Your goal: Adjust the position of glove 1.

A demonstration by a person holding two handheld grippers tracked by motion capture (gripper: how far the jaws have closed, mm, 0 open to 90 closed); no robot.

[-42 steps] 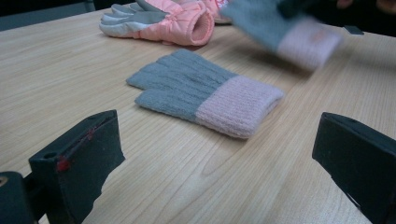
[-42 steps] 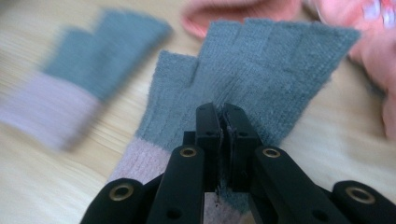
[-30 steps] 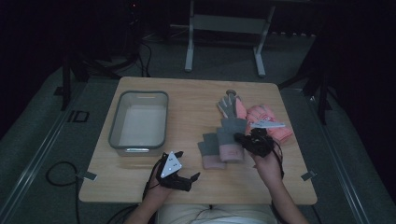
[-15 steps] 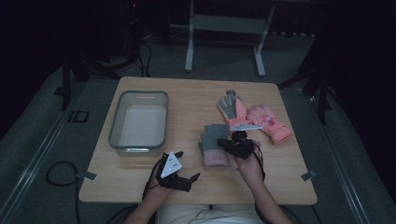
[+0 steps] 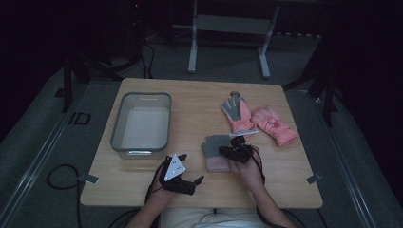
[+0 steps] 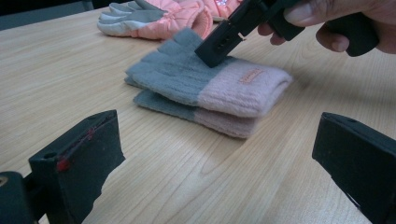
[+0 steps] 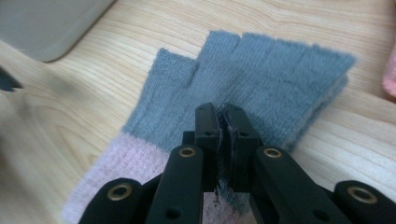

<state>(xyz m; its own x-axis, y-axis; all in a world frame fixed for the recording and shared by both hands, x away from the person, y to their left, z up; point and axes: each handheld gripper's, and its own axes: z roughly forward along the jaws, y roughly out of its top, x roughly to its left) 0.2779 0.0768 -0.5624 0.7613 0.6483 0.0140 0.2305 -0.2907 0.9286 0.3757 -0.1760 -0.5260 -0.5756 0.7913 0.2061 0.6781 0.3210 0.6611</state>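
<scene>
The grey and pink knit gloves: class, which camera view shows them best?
The left gripper view: the knit gloves show stacked, whole, from the side. The right gripper view shows mostly grey fingers; the high view shows them small and dim.

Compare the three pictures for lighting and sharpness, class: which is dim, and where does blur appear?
High view: dim, the room around the table nearly black, details soft. Left gripper view: bright and even; the grey-and-pink knit gloves sharp, its own jaws in front slightly soft. Right gripper view: bright; the right gripper crisp, the left part of the wood and the tub corner blurred.
</scene>
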